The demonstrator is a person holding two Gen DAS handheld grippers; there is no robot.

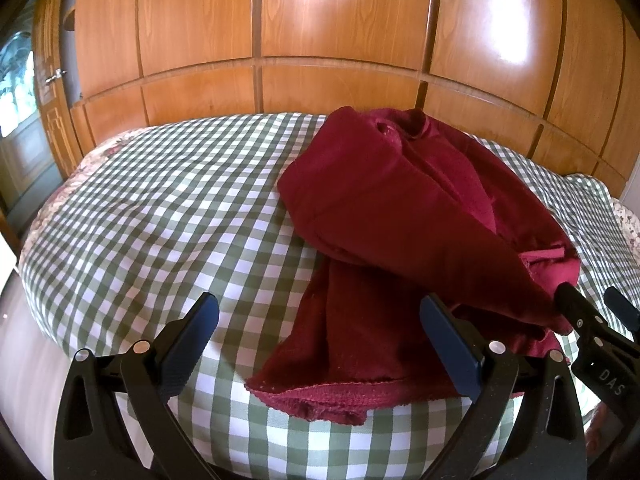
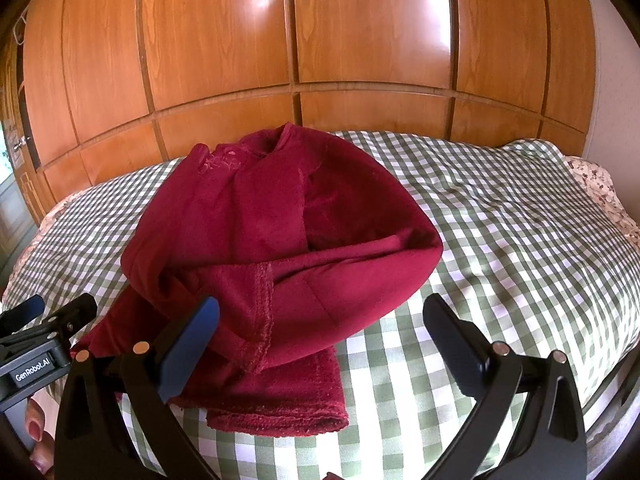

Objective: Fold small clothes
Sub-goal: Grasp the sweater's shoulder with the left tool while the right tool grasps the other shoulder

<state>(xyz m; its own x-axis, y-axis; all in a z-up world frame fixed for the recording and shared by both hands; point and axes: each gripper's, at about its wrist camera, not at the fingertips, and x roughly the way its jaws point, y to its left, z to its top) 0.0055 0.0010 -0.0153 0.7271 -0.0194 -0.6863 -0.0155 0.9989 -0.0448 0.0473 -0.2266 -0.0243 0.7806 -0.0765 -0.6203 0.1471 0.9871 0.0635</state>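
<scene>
A dark red fleece garment [image 1: 404, 216] lies partly folded on the green-and-white checked bed cover [image 1: 160, 208]; both sleeves are laid across its body and its hem faces me. It also shows in the right wrist view [image 2: 280, 248]. My left gripper [image 1: 320, 320] is open and empty, hovering over the hem's left part. My right gripper [image 2: 320, 320] is open and empty, just above the garment's near right corner. The right gripper also shows at the right edge of the left wrist view [image 1: 592, 304]; the left gripper shows at the left edge of the right wrist view [image 2: 60, 312].
A glossy wooden panelled wardrobe [image 1: 320, 40] stands right behind the bed. The checked cover [image 2: 500, 220] spreads to both sides of the garment, with a floral sheet edge [image 2: 600, 188] at the far right. A door [image 1: 24, 152] is at the far left.
</scene>
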